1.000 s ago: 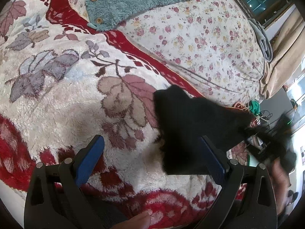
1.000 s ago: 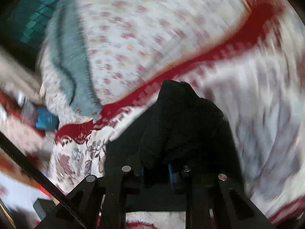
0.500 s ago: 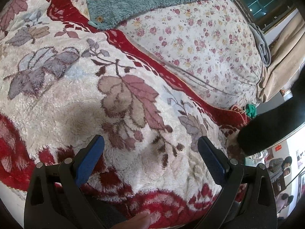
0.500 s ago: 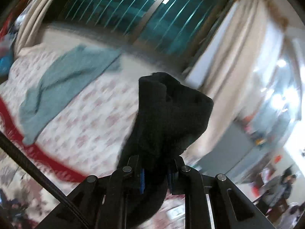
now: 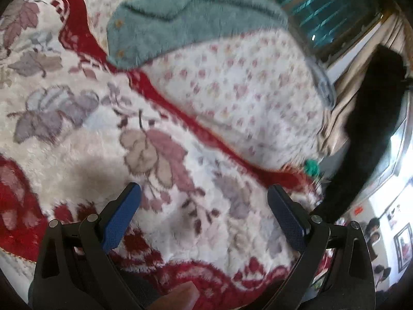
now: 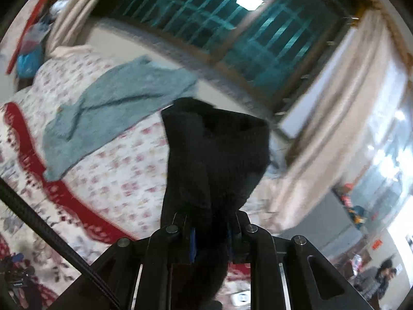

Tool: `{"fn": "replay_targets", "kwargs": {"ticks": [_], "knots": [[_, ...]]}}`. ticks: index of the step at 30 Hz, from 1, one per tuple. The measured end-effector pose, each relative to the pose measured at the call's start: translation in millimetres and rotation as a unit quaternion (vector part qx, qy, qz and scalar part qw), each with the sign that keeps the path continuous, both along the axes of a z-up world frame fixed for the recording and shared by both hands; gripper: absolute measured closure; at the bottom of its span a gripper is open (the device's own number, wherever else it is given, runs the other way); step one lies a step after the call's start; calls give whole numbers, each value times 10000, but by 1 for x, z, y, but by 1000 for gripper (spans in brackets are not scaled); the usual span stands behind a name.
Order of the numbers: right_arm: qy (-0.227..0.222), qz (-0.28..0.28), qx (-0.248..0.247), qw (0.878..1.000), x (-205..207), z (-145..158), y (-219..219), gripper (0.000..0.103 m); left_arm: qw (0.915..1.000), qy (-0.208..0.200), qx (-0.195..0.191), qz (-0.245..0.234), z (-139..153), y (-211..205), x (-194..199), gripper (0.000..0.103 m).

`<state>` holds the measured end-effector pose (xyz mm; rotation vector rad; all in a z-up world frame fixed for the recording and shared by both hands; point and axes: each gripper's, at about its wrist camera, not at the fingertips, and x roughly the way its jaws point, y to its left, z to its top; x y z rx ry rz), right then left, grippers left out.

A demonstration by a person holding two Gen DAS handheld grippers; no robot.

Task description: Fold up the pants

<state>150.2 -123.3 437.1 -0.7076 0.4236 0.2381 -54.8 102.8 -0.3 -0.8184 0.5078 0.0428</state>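
The black pants (image 6: pixel 214 160) are bunched in my right gripper (image 6: pixel 210 237), which is shut on them and holds them up in the air, off the bed. In the left wrist view the pants (image 5: pixel 371 129) hang as a long dark shape at the far right, beyond the bed's edge. My left gripper (image 5: pixel 204 214) is open and empty, low over the fuzzy floral blanket (image 5: pixel 103 134), its blue pads (image 5: pixel 121 217) wide apart.
A teal fleece garment (image 5: pixel 185 23) lies on the floral quilt (image 5: pixel 245 82) at the back of the bed. Beige curtains (image 6: pixel 343 118) and a barred window (image 6: pixel 232 23) stand behind. A small green object (image 5: pixel 312 166) sits at the bed's right edge.
My right gripper lifted the black pants off the blanket and up into the air to the right. My left gripper stayed open over the blanket, with the view tilting slightly.
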Motion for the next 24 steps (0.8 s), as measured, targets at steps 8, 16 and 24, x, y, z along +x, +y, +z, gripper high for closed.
{"fn": "replay_targets", "kwargs": {"ticks": [8,16,24], "knots": [[940,880,-138,9916,1,-108,105,87,9984,77,-433,350,-9,27,-29,4],[1760,1355,352,9744,-8,-177,192,87,9955,-21,-470,824,-16,26,-79,4],[2755,1799,321,9438,-64,-310,302,86,9905,80,-606,1228,-27,41,-93,4]]}}
